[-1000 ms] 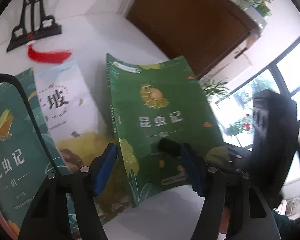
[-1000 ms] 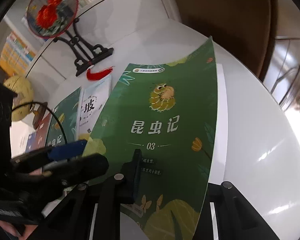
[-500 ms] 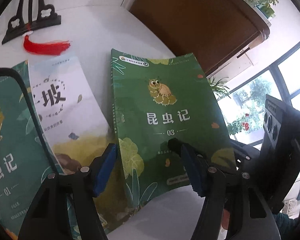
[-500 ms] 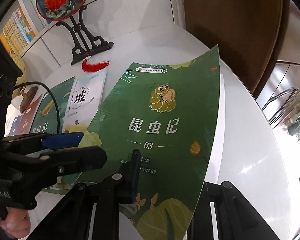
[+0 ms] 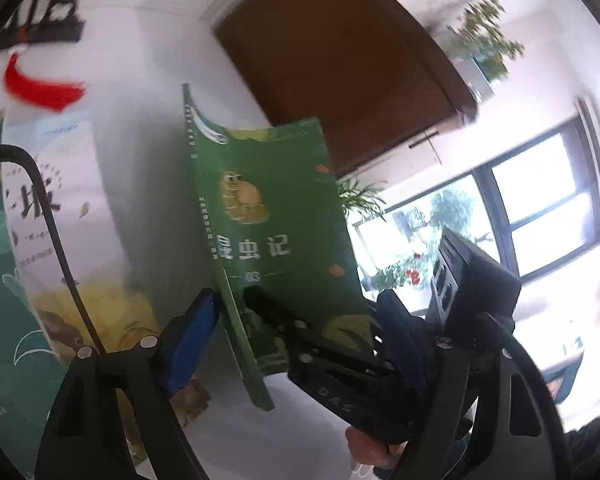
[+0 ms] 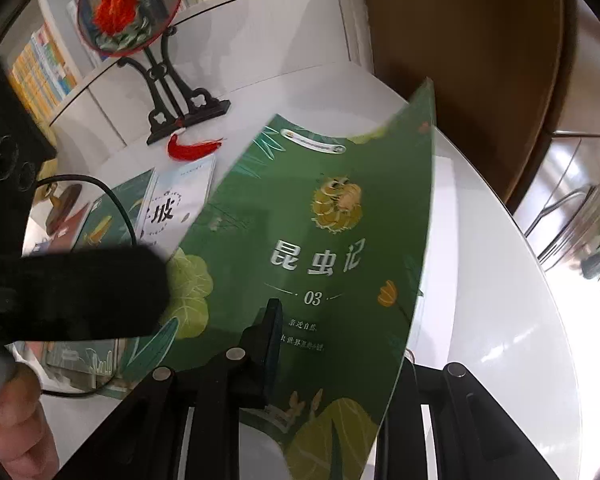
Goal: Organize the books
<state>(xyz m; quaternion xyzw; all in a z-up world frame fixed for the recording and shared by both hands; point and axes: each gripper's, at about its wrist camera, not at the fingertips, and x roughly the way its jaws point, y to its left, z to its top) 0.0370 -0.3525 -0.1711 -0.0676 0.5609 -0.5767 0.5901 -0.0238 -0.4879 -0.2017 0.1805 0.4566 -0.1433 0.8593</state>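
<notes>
The green book (image 6: 332, 264) has tipped up off the table (image 6: 500, 280). Right fingers (image 6: 320, 360) hold it; left fingers (image 5: 284, 320) wide around its spine, ready to help.

"昆虫记 03" on green book (image 6: 332, 264); "坡" on pale book (image 6: 168, 208)

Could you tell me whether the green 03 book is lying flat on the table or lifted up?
Lifted and tilted: the green 03 book stands on edge, spine showing, clamped by the right gripper above the white table.
</notes>
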